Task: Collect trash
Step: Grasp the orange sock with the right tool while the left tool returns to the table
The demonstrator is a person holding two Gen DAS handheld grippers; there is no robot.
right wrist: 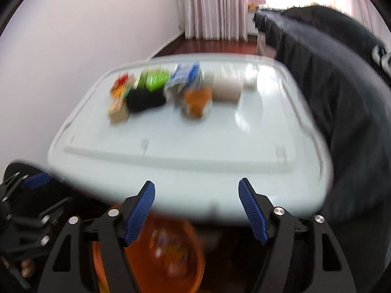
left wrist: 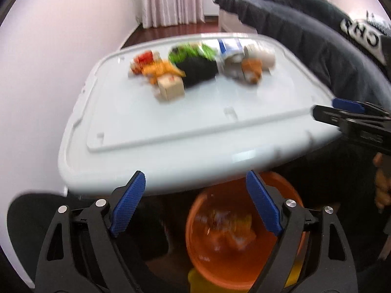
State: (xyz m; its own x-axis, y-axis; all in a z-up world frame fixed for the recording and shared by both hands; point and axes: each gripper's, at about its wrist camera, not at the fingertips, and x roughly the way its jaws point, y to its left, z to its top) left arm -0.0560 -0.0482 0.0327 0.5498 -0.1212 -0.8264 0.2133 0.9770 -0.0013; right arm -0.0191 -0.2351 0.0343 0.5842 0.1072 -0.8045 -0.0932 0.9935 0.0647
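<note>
Pale pink walls (left wrist: 61,48) and pinkish curtains (left wrist: 171,0) backed the scene, with dark red floor (left wrist: 171,28) beyond a white plastic tabletop (left wrist: 195,122) that looked like a bin lid. Both views were motion-blurred.

Trash sat in a loose row along the far part of the tabletop. From the left end in the left wrist view: a red-and-yellow wrapper (left wrist: 143,62), an orange wrapper (left wrist: 161,70), a small tan box (left wrist: 171,89) nearest the camera, a black crumpled item (left wrist: 198,72), a green wrapper (left wrist: 193,51) behind it, a blue-and-white packet (left wrist: 231,46), an orange-brown item (left wrist: 253,69) and a whitish roll-like thing (left wrist: 260,53) at the right end. Exact contents were too blurred to read.

An orange bucket (left wrist: 232,263) stood below the tabletop's near edge, with blurred colourful scraps (left wrist: 227,227) inside. Something yellow (left wrist: 195,278) showed under the bucket; could not tell what.

Left gripper (left wrist: 195,202) hung above the bucket, just off the tabletop's near edge, blue pads spread wide, nothing between them. Right gripper (right wrist: 196,210) sat over the same near edge, jaws also wide and empty, bucket rim (right wrist: 195,256) beneath it. Each gripper showed at the side of the other's view.

A dark jacket (left wrist: 317,48) lay draped to the right of the tabletop. A hand (left wrist: 381,183) showed at the right edge near the tabletop corner.
</note>
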